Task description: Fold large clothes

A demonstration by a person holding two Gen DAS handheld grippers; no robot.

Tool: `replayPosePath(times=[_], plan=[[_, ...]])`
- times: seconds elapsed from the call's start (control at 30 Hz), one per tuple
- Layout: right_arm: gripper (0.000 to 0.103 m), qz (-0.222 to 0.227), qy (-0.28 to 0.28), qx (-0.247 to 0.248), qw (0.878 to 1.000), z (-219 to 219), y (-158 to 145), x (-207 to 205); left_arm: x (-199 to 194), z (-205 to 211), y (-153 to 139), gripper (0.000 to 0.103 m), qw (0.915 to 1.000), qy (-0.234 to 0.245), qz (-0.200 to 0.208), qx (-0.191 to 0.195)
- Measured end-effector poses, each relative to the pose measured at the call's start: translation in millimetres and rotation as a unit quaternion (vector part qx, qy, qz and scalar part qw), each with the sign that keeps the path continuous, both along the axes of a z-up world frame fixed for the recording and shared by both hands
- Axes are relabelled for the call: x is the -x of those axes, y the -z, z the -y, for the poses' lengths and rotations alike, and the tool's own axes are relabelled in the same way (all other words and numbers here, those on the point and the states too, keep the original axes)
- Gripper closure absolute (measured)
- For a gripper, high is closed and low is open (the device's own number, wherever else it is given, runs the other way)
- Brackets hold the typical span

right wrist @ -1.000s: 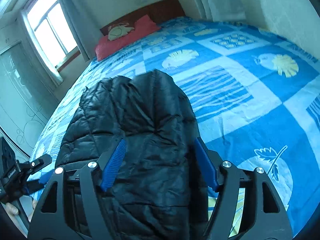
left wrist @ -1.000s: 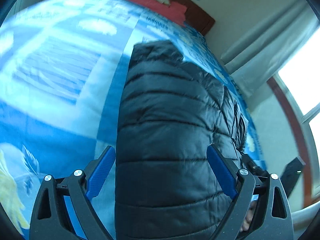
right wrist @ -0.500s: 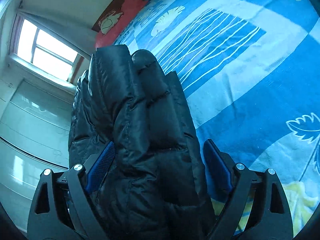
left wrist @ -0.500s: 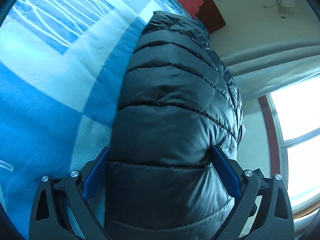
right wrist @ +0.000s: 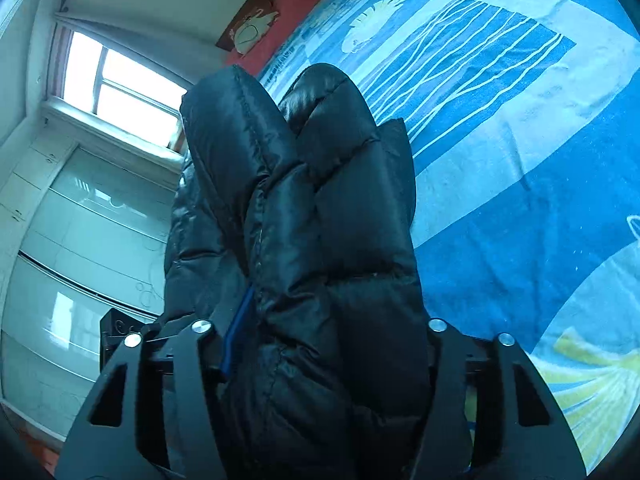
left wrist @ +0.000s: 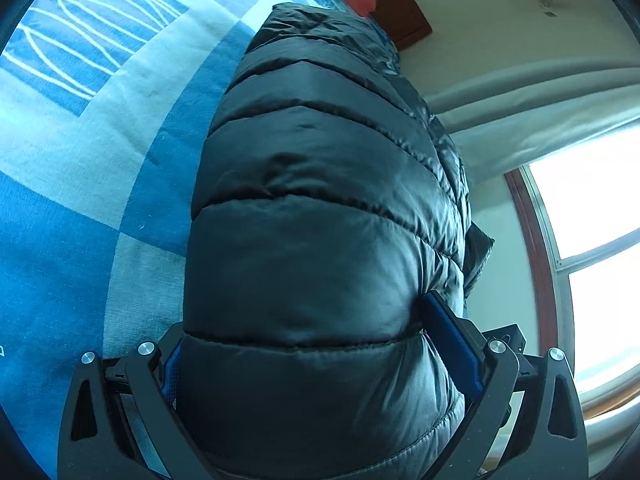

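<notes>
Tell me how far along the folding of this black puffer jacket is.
Partly done. The black puffer jacket is already bundled lengthwise on the blue bedspread. In hand: the left gripper and right gripper each pinch its near end. Left: carrying that end over toward the far end and laying it flat.

The bed (right wrist: 520, 184) is covered by a blue bedspread (left wrist: 80, 128) printed in blocks of pale and dark blue, some with white line patterns, some with white or yellow leaf shapes. A black puffer jacket (left wrist: 320, 240) lies bunched on it, though part of it may be lifted off the surface. At the head end rests a red pillow (right wrist: 280, 12) bearing a pale figure.
</notes>
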State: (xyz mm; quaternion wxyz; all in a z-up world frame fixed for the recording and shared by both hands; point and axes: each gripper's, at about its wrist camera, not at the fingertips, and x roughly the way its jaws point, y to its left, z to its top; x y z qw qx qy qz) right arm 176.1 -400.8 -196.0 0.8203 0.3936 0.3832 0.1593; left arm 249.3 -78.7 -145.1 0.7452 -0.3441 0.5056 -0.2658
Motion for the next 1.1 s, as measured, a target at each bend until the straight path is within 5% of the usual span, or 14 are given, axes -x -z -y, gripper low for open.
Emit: replayPosePath(times=[0.27,0.6,0.87,1.1], plan=[[0.058,0.051,-0.019,-0.017,0.998,-21.1,-20.1,-3.6,4.6,-13.9,-24.9,0.006,0.9994,0.001,0.03,-0.019],[0.059,0.058,-0.054,-0.043,0.996,-88.0,-25.8,-50.7,-18.6,-67.7,-53.9,0.006,0.9961,-0.023,0.061,-0.059],[0.059,0.046,-0.072,-0.068,0.994,-135.8,-17.6,-84.6,-51.4,-107.7,-46.3,0.006,0.9945,-0.043,0.053,-0.079],[0.059,0.027,-0.058,-0.081,0.995,-133.8,5.4,-82.9,-65.4,-106.2,-14.7,0.005,0.994,-0.048,0.028,-0.094]])
